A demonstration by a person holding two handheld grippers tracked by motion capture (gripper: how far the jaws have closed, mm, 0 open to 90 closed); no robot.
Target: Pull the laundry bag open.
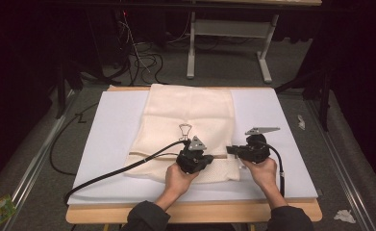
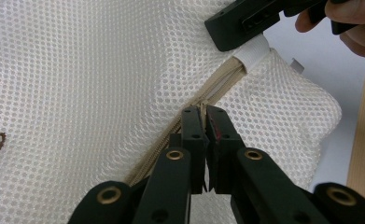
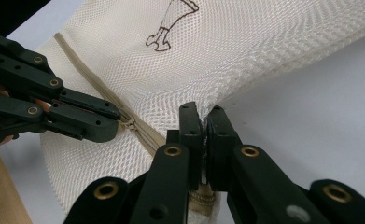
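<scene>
A cream mesh laundry bag lies flat on the white board, with a beige zipper running across its near end. My left gripper is shut on the zipper pull, and the left gripper view shows its jaws pressed together right on the zipper line. My right gripper is shut on the bag's right edge, pinching the white tab at the zipper's end. In the right gripper view its jaws bunch the mesh there. The two grippers face each other, a short way apart.
A small brown line drawing is printed on the bag's middle. The board rests on a wooden table. The left gripper's black cable trails off to the left. A metal table frame and loose wires stand on the floor beyond.
</scene>
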